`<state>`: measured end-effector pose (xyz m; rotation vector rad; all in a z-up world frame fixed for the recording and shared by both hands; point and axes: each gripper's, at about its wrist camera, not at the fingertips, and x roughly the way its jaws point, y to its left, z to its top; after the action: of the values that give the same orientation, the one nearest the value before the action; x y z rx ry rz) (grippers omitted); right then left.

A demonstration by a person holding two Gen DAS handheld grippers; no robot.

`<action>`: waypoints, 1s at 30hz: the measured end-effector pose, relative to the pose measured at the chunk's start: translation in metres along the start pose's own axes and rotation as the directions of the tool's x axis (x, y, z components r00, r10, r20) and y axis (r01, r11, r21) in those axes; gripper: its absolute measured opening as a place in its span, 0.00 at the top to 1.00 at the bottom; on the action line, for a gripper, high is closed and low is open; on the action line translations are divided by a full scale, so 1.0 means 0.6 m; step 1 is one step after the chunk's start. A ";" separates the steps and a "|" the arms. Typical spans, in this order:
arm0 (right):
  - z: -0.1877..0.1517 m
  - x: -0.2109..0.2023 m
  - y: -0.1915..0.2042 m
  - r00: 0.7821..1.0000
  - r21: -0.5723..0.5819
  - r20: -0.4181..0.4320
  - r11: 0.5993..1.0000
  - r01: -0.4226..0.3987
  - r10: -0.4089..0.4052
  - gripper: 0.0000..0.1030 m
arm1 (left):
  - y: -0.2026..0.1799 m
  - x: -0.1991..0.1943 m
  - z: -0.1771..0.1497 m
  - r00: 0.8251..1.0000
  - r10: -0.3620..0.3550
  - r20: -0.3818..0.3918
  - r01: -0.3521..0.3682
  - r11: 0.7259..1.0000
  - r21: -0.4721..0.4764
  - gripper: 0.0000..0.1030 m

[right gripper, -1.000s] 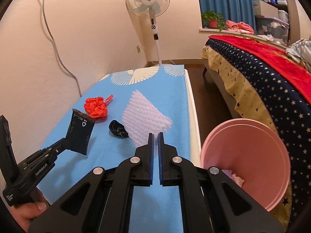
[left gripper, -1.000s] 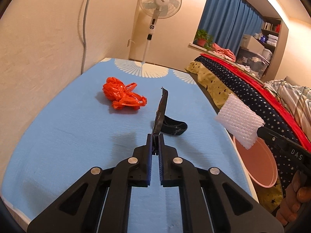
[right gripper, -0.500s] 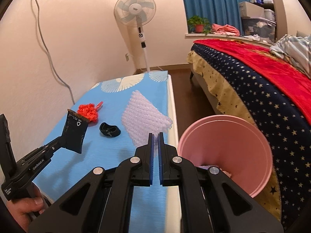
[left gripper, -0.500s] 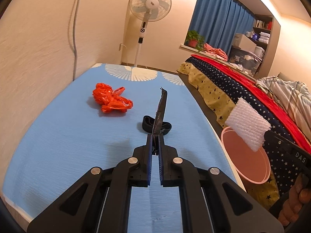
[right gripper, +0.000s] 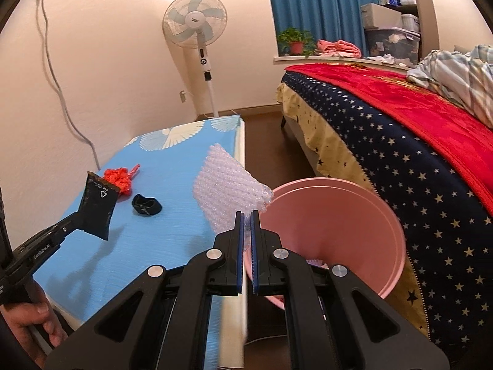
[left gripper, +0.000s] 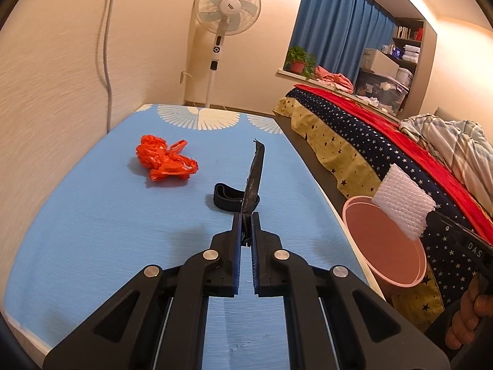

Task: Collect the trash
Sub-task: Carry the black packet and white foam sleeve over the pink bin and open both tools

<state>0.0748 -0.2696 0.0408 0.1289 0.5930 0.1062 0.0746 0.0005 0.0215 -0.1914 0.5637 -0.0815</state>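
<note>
My left gripper is shut on a flat black wrapper, held edge-on above the blue table. From the right wrist view the same black wrapper hangs at the left. My right gripper is shut on a sheet of bubble wrap, which hangs over the table's right edge beside the pink bin. In the left wrist view the bubble wrap is above the pink bin. A crumpled orange plastic bag and a black band lie on the table.
A standing fan is behind the table by the wall. A bed with a star-patterned and red cover runs along the right, with dark floor between it and the table. A person's hand holds the left gripper.
The right gripper has carried the bubble wrap rightward from over the table to the bin's rim. The left gripper with the black wrapper has shifted slightly.
</note>
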 end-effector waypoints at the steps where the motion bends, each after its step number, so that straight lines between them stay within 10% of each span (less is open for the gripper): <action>1: 0.000 0.000 -0.004 1.000 0.004 0.001 1.000 0.004 -0.004 0.96 | 0.000 0.004 0.001 1.000 -0.003 0.000 0.003 1.000 0.002 0.94; 30: 0.004 0.022 -0.128 0.986 0.116 0.035 0.981 0.158 -0.163 0.96 | -0.133 0.059 0.015 0.994 -0.102 -0.040 0.106 0.989 0.105 0.95</action>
<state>0.0918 -0.3441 0.0239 0.1921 0.5626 -0.0871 0.1072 -0.0809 0.0267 -0.1147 0.5816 -0.2164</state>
